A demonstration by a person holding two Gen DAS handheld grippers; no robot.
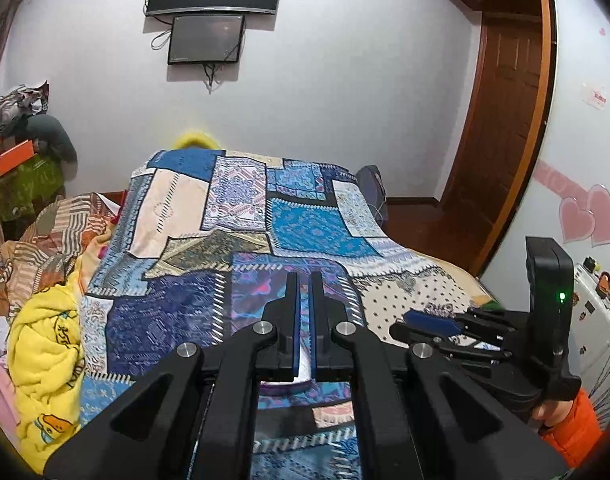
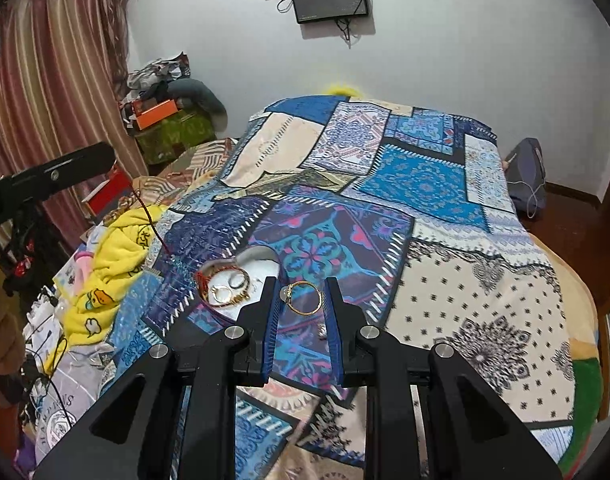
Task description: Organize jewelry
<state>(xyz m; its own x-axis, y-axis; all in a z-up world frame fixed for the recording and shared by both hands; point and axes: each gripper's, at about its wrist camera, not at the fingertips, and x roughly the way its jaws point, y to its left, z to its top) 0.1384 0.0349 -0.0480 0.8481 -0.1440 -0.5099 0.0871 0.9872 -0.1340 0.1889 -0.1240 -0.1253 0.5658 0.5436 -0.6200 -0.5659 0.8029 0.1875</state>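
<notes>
Patchwork bedspread (image 2: pixel 425 184) in blue, cream and purple prints covers the bed beneath both tools. The right gripper (image 2: pixel 301 292) hovers over it with its blue-lined fingers (image 2: pixel 271 320) set wide apart, holding nothing. Between those fingers, near their tips, a thin gold bangle with a pale stone (image 2: pixel 305 298) lies flat on the cloth, the stone just beside the left-hand finger; whether it touches the pad cannot be told. A small silvery piece (image 2: pixel 322 330) lies further back between the fingers, too small to identify. Just to the left of the fingers sits a white shallow dish (image 2: pixel 261 270) holding a red cord bracelet (image 2: pixel 205 280), a glassy ring (image 2: pixel 223 293) and a gold chain (image 2: pixel 241 299). A thin red thread (image 2: pixel 149 216) runs up from the dish's left side towards the other black tool.

The left gripper (image 1: pixel 304 280) has its fingers (image 1: pixel 292 320) drawn narrow, only a slim gap between the blue pads; nothing can be made out between them. A yellow duck-print blanket (image 1: pixel 45 360) is bunched well to their left.
</notes>
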